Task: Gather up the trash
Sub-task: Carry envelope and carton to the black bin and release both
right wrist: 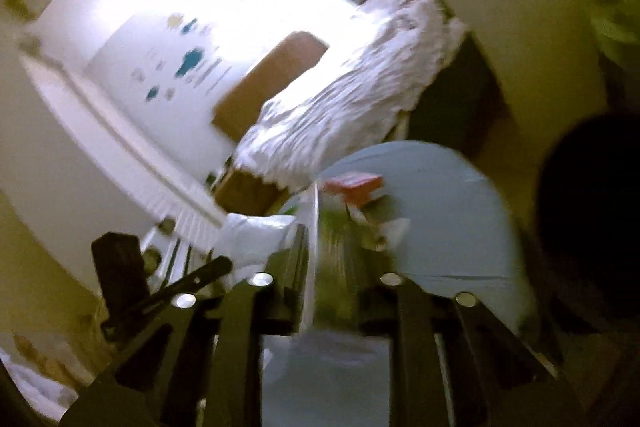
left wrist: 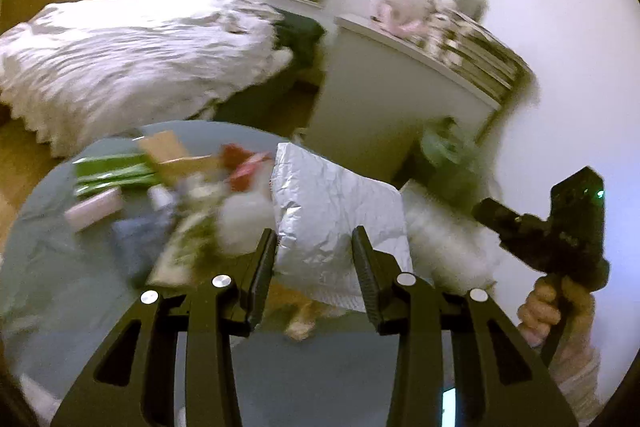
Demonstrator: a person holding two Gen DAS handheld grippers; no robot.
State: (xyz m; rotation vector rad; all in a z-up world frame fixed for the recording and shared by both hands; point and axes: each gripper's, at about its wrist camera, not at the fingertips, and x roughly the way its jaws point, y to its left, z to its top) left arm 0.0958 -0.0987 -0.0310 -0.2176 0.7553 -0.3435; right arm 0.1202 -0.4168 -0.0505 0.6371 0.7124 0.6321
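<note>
Left gripper [left wrist: 314,251] clamps the silver mailer [left wrist: 336,211]; right gripper [right wrist: 344,259] unclear – blur – mailer could slip above the bag [left wrist: 60,307].

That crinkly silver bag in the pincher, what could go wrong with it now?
1. The left tool holds the crinkled silver padded envelope only by its lower part, so it might slip out.
2. The round grey-blue table is heaped with blurred wrappers; the swinging envelope could sweep the pink bar-shaped packet off.

trash [left wrist: 168,179] in bag [left wrist: 60,267] (open), bed [left wrist: 120,67] behind
</note>
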